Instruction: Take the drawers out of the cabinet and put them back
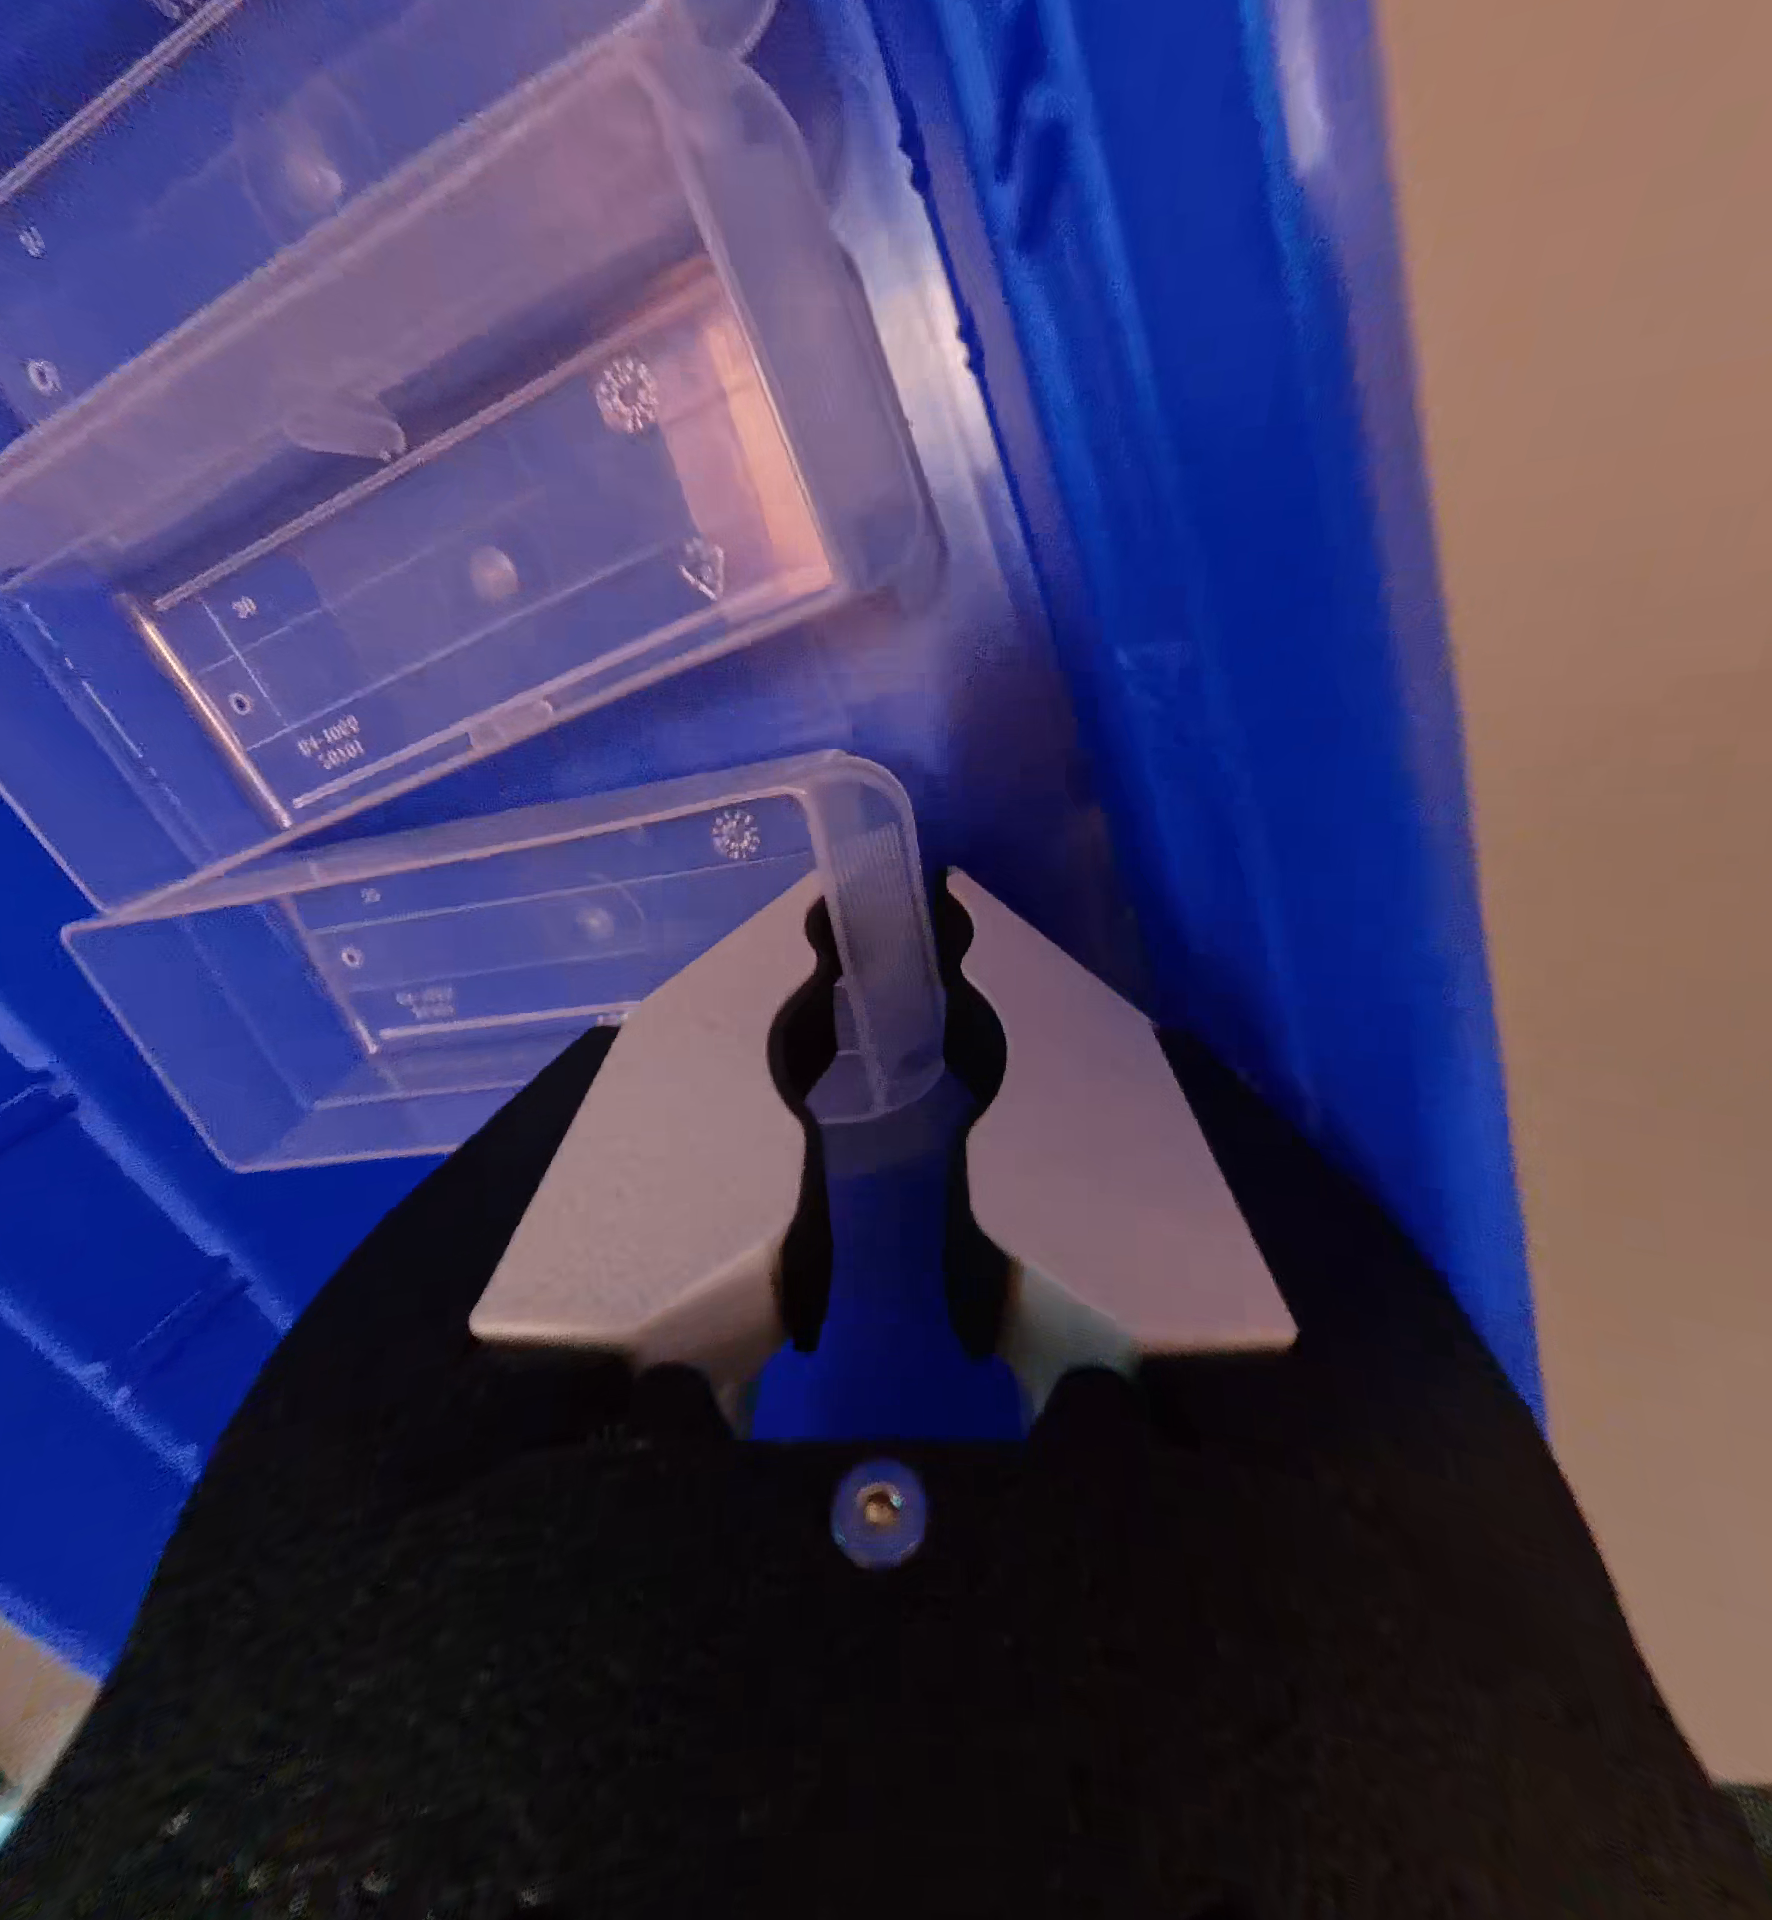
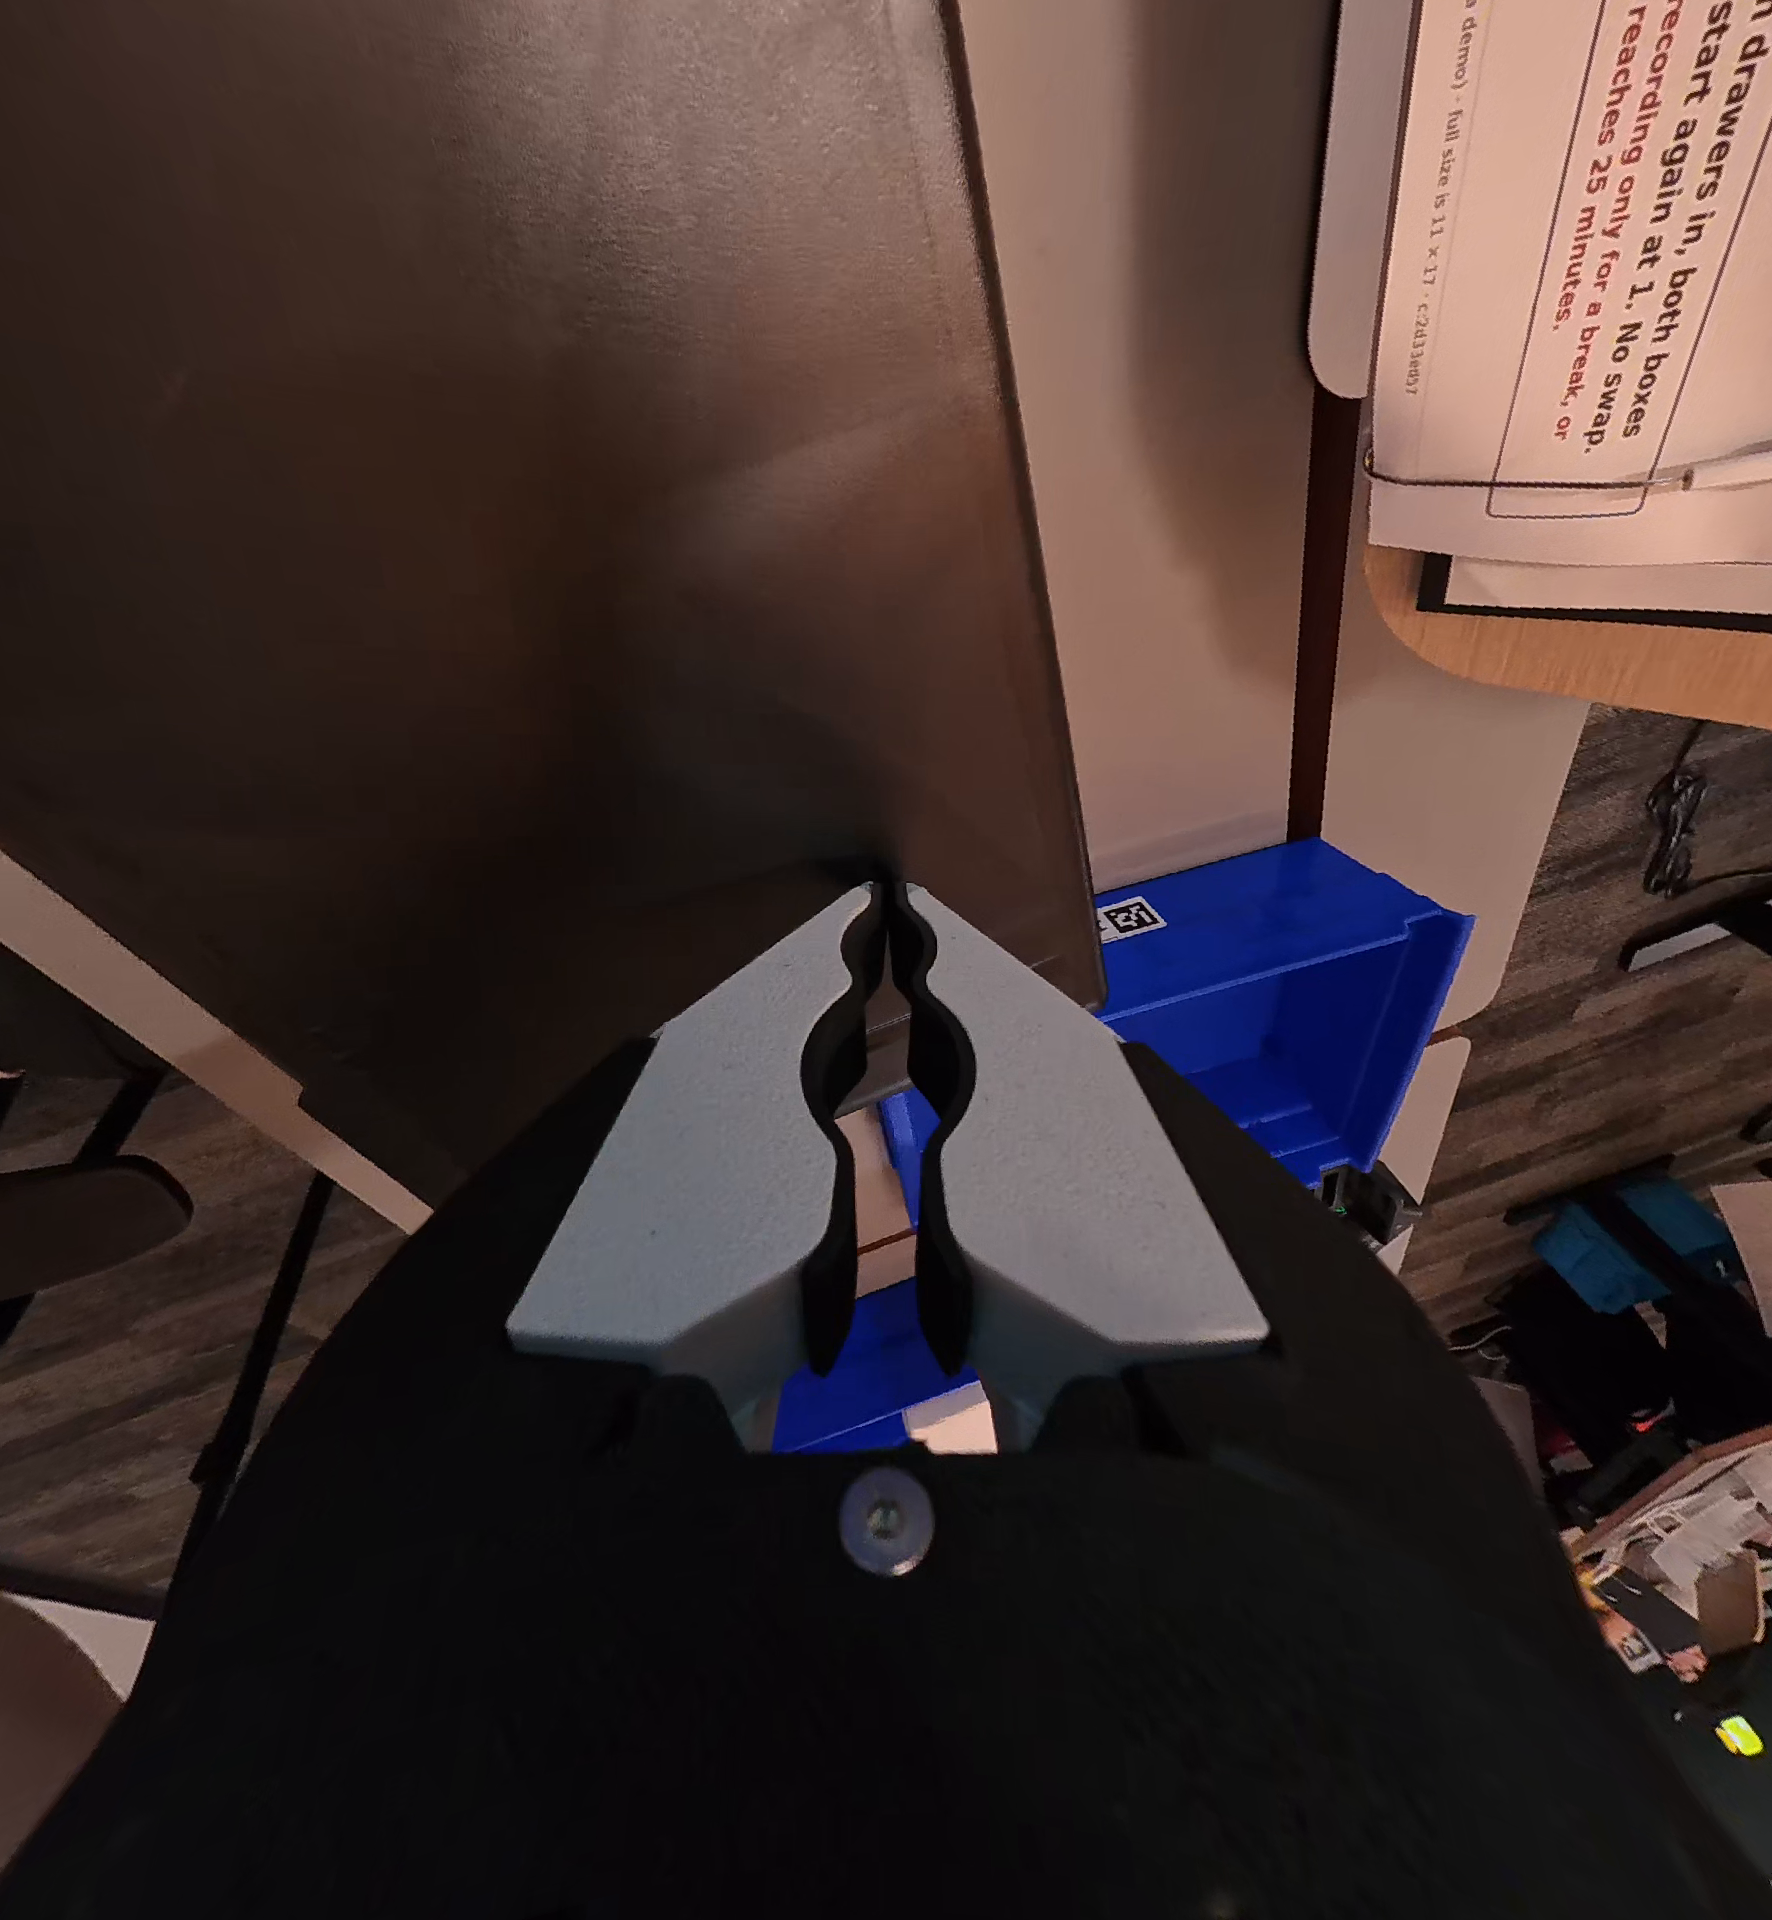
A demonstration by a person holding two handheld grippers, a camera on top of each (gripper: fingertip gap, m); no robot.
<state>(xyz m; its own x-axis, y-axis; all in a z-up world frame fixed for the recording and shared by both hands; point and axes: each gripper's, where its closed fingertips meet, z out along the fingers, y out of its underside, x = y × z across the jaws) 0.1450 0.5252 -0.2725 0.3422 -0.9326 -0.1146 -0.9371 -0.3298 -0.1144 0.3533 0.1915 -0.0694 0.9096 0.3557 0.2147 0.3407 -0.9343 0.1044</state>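
Note:
In the left wrist view the blue cabinet point(image 1: 1204, 623) fills the left and middle. Several clear plastic drawers sit in it. My left gripper point(image 1: 887, 914) is shut on the ribbed handle tab of the lowest clear drawer point(image 1: 466, 966), which sticks out of its slot. A larger clear drawer point(image 1: 466, 499) above it also juts out, tilted. In the right wrist view my right gripper point(image 2: 887, 894) is shut on the lower edge of a dark smoky drawer point(image 2: 466, 468), held up so its flat side fills the upper left.
A blue bin point(image 2: 1297, 1008) with a small square marker stands behind the right gripper. A wooden tabletop edge point(image 2: 1588, 655) with printed sheets point(image 2: 1588, 260) lies at upper right. Dark floor with bags and clutter point(image 2: 1640, 1299) lies at the right. A beige wall point(image 1: 1640, 727) is right of the cabinet.

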